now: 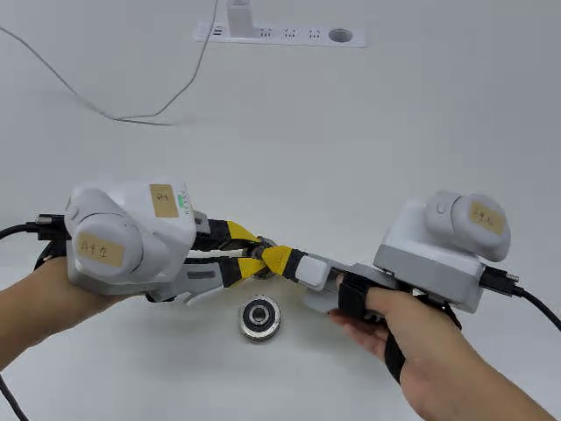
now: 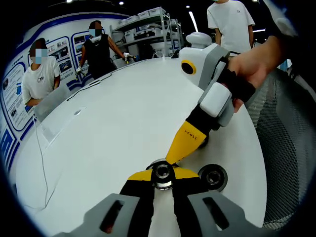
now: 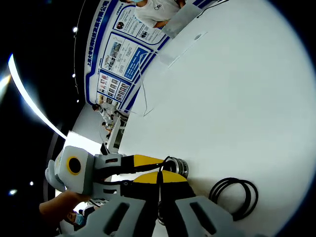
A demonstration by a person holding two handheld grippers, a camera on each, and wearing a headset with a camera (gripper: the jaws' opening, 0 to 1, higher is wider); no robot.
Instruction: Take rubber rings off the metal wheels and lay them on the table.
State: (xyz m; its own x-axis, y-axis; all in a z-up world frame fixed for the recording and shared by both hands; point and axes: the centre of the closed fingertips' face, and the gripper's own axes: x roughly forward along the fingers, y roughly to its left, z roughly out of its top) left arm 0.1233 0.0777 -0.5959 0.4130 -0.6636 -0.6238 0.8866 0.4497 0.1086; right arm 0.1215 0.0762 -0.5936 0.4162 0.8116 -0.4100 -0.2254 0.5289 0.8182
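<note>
My left gripper [image 1: 257, 250] [image 2: 163, 178] is shut on a small metal wheel [image 1: 264, 246] [image 2: 162, 172] [image 3: 179, 168], held just above the white table [image 1: 351, 132]. From the right, my right gripper [image 1: 279, 260] [image 3: 159, 177] meets that wheel with its yellow jaws closed. It pinches a thin black rubber ring [image 3: 168, 160] at the wheel's rim. In the left gripper view the right gripper [image 2: 174, 155] reaches in from the upper right. A second metal wheel [image 1: 260, 317] [image 2: 213, 176] lies flat on the table below the jaws. Loose black rubber rings [image 3: 235, 195] lie on the table nearby.
A white power strip [image 1: 280, 35] with a plug sits at the table's far edge, and a grey cable [image 1: 105, 110] runs from it across the far left. A mesh chair [image 2: 284, 148] stands past the table's edge, with people beyond it.
</note>
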